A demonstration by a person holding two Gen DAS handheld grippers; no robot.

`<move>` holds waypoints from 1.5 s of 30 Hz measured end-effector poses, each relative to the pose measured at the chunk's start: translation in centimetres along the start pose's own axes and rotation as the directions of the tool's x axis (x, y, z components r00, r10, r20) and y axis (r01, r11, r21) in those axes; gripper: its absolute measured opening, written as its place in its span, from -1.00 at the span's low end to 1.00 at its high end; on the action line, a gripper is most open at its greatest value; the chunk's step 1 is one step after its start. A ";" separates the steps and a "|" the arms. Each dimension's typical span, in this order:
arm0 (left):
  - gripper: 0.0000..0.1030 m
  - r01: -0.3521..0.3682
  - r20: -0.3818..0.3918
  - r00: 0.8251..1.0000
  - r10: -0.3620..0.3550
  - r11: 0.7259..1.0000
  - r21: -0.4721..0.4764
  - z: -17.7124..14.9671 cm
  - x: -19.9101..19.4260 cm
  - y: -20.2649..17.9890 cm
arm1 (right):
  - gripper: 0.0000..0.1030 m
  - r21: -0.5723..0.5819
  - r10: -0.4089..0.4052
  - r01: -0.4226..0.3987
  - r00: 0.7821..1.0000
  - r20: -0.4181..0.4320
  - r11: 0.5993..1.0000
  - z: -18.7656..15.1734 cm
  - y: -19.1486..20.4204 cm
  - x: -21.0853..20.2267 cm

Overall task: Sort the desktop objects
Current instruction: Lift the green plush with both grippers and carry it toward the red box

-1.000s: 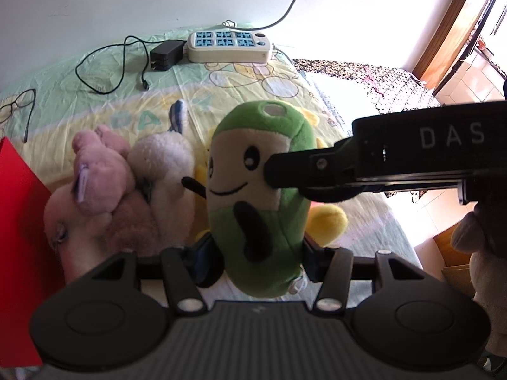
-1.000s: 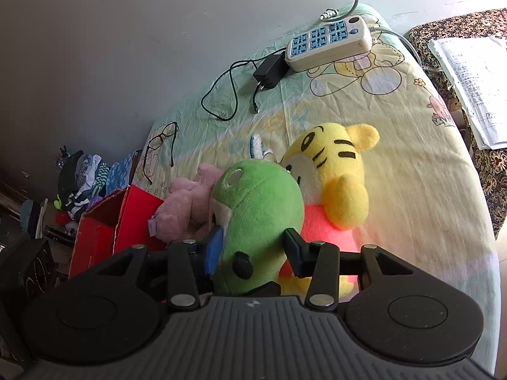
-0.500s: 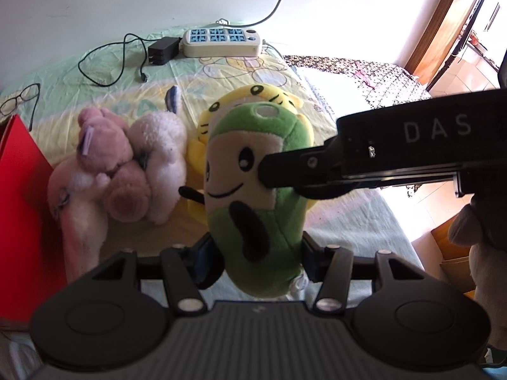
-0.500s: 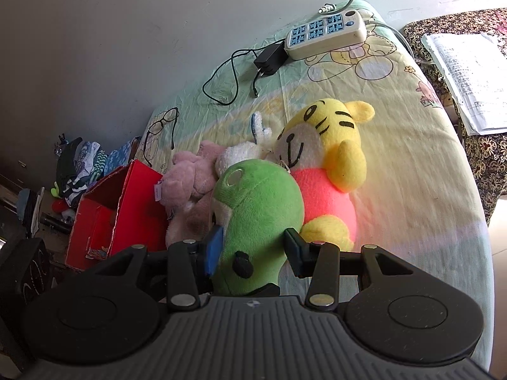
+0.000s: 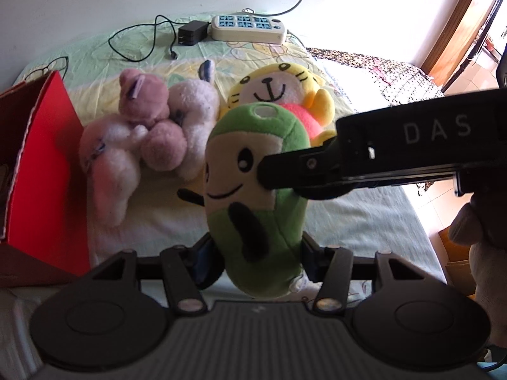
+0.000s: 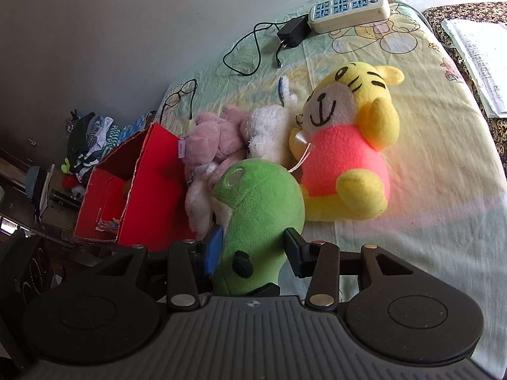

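Black ribbed gripper (image 5: pixel 256 253) body, silver screws, white "DAS" lettering.

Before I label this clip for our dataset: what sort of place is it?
Probably a bedroom: a cartoon-print sheet covering a bed, soft toys like the yellow tiger on it, and a power strip by the wall.

Green-cream plush (image 5: pixel 253 196); yellow tiger, pink belly (image 6: pixel 345 145); red box (image 6: pixel 149 190).
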State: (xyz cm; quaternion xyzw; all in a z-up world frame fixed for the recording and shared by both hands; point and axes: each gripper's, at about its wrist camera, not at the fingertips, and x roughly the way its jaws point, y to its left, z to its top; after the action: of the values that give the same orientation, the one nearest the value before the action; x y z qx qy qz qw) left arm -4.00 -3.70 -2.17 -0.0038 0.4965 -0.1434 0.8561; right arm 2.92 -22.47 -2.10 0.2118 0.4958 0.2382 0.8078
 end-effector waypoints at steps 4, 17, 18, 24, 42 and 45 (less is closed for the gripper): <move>0.06 0.010 0.017 1.000 -0.010 1.000 0.006 0.1 -0.9 0.9 | -0.11 -0.015 -0.004 0.005 1.000 0.016 1.000 -0.2 1.5 -0.1; 0.06 0.094 0.112 0.988 -0.109 0.987 0.132 2.1 -6.1 6.3 | -0.11 0.024 -0.041 0.037 0.977 0.209 0.999 -0.4 8.0 -0.8; 0.06 0.097 0.122 0.986 -0.114 0.986 0.138 2.2 -6.5 6.8 | -0.11 0.021 -0.043 0.040 0.973 0.226 0.999 -0.4 8.7 -0.8; 0.06 0.111 0.191 0.972 -0.138 0.983 0.144 3.0 -9.3 10.8 | -0.11 -0.016 -0.028 0.034 0.951 0.307 0.999 0.1 12.7 0.1; 0.06 -0.051 0.275 0.960 0.045 0.999 0.017 0.5 -12.8 23.1 | -0.10 -0.154 0.143 -0.101 0.945 0.294 0.983 0.2 22.2 9.2; 0.06 -0.088 0.268 0.959 0.090 0.996 -0.018 -0.1 -13.0 25.1 | -0.10 -0.168 0.176 -0.134 0.948 0.266 0.977 0.2 23.4 11.1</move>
State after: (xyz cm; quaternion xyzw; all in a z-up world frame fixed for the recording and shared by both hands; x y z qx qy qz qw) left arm -4.06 23.60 5.08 -0.0033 0.3760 -0.1016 0.9210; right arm 3.37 2.73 3.74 0.2213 0.3395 0.3050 0.8618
